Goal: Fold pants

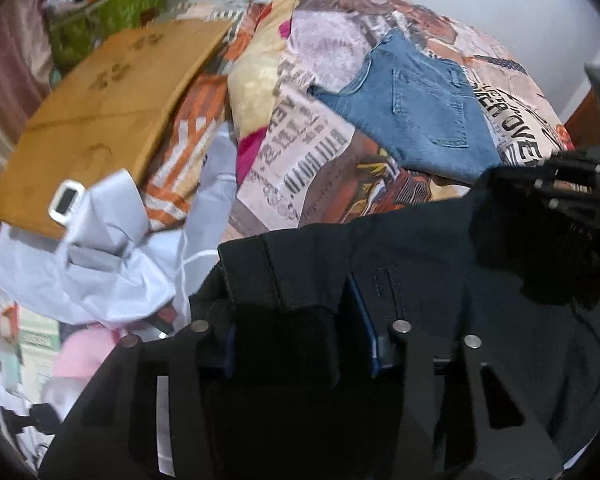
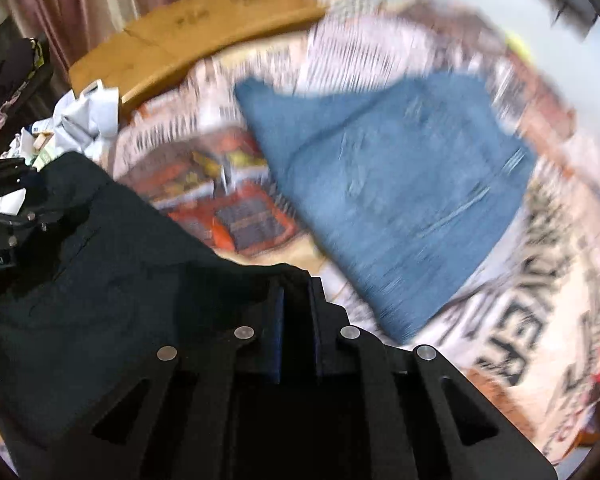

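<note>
Here on the left lies a flat brown cardboard sheet (image 1: 100,120), and a crumpled white cloth with a plastic buckle (image 1: 112,256) rests against its near edge. Both sit on my bed cover printed with newspaper words and pictures (image 1: 300,152). Next come the dark navy pants (image 1: 420,264), the ones I am folding. They lie bunched at the near side of the cover. My left gripper (image 1: 300,340) has its two fingers partly closed, with a thick fold of the pants' edge squeezed between them. My right gripper (image 2: 298,320) is pinched almost all the way, and it bites a thin edge of the same dark pants. In the left camera it shows as a black shape on the pants at the right side. Farther back and to the right, a folded pair of blue denim jeans (image 1: 412,108) lies flat on the cover, apart from the dark pants.
</note>
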Motion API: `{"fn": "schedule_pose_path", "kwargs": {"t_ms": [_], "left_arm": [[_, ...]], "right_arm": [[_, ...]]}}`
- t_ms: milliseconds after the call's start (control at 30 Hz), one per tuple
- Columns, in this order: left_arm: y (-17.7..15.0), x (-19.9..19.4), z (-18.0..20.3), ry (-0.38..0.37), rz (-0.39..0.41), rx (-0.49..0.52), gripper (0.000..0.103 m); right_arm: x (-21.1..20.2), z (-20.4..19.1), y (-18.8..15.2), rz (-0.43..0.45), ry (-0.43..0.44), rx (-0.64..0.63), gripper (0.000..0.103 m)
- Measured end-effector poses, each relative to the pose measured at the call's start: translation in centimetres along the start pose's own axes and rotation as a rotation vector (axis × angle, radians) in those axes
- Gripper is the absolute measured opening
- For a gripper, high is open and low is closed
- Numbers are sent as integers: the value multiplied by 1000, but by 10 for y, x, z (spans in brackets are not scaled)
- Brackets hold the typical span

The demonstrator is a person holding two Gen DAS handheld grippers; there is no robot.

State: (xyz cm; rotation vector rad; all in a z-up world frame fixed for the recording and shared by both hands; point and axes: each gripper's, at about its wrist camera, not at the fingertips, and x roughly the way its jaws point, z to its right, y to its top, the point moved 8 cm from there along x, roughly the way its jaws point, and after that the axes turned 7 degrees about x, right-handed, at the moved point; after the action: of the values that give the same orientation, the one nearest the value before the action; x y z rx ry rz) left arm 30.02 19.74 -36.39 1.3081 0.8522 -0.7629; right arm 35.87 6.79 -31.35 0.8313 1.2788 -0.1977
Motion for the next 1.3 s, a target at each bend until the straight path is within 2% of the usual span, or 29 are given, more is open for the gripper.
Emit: {"fn": "schedule_pose_path", "kwargs": {"t_ms": [167, 333, 400, 467, 533, 600, 667, 733, 833, 900, 1067, 1200, 1300], "left_arm": [[19, -15, -2, 52, 43, 55, 39], [39, 6, -12, 87, 8, 73, 39], [39, 16, -16, 101, -21, 40, 44], [41, 17, -24, 121, -25, -3, 57], [44, 7, -27, 118, -5, -22, 59], [48, -8, -30, 148, 25, -30, 63], [50, -28, -34, 182, 63, -28, 78], [50, -50, -39, 181, 97, -38, 82], [42, -67, -41, 152, 92, -49, 83], [33, -72, -42, 134, 72, -59, 84], [0, -73, -36, 115, 11, -68, 84], [-28, -62, -22, 49, -60, -92, 84], [-45, -50, -9, 57, -102, -61, 84]], "right_arm": [[-25, 4, 14, 108, -50, 7, 9], [-28, 24, 24, 108, -21, 121, 9], [-27, 29, 25, 101, -3, 169, 10], [-32, 38, 24, 122, -66, 207, 9], [-46, 49, 22, 140, -118, 227, 10], [-61, 59, 17, 130, -106, 264, 10], [-76, 67, 12, 136, -93, 288, 16], [-94, 72, 5, 152, -83, 303, 38], [-124, 72, -9, 192, -55, 312, 55], [-134, 69, -14, 189, -37, 307, 62], [-152, 56, -38, 170, 2, 299, 63], [-150, 45, -61, 140, 13, 280, 63], [-140, 33, -82, 91, 39, 271, 63]]}}
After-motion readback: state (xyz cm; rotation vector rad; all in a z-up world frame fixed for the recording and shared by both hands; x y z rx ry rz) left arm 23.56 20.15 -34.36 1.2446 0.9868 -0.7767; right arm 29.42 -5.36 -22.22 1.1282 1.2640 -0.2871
